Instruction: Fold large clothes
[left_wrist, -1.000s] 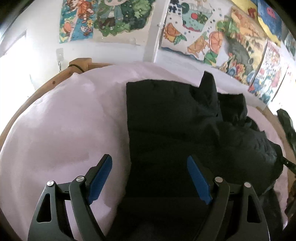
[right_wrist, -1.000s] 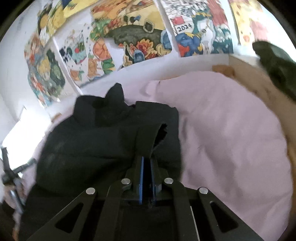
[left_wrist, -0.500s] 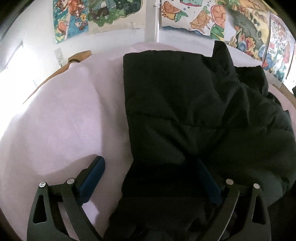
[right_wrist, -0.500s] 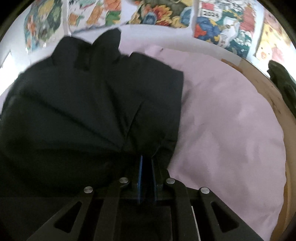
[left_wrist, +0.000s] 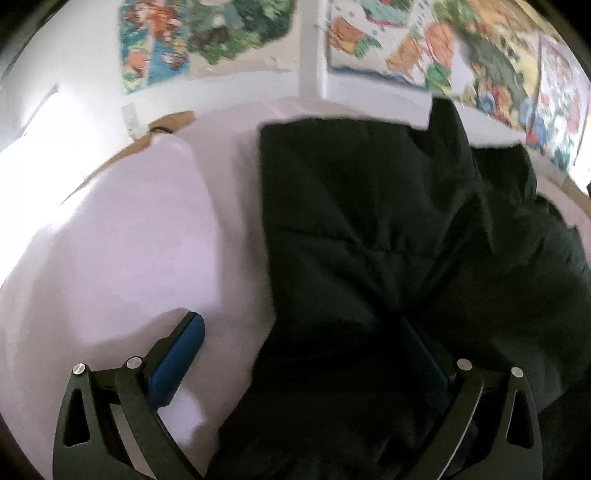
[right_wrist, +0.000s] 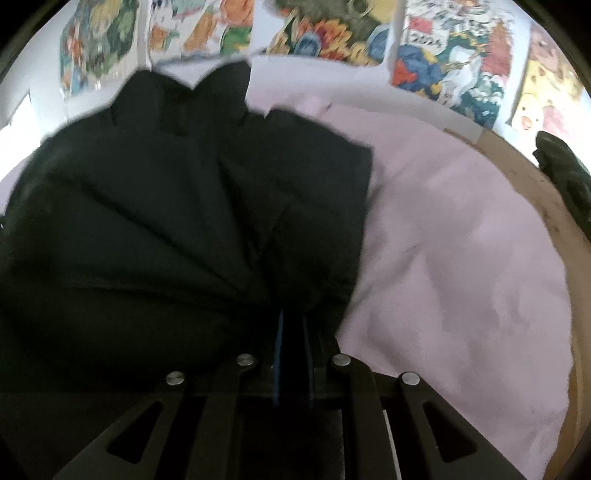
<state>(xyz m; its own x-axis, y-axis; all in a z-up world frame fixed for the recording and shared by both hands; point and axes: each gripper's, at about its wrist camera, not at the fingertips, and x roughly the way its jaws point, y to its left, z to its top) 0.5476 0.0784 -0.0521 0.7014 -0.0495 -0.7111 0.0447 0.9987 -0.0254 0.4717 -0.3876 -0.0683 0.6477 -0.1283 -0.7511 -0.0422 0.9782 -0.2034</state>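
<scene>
Left wrist view showed a pink sheet with the black jacket heaped right of centre. Over its near edge, the left gripper was spread wide; the right gripper pinched jacket fabric.

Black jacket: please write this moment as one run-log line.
left tongs: open, straddling black jacket edge | right tongs: shut on jacket | surface: pink sheet

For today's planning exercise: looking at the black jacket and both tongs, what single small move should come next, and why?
Probably shut the left tongs on the black jacket: they gape open over its near edge on the pink sheet, while the right tongs are clamped on fabric.
</scene>
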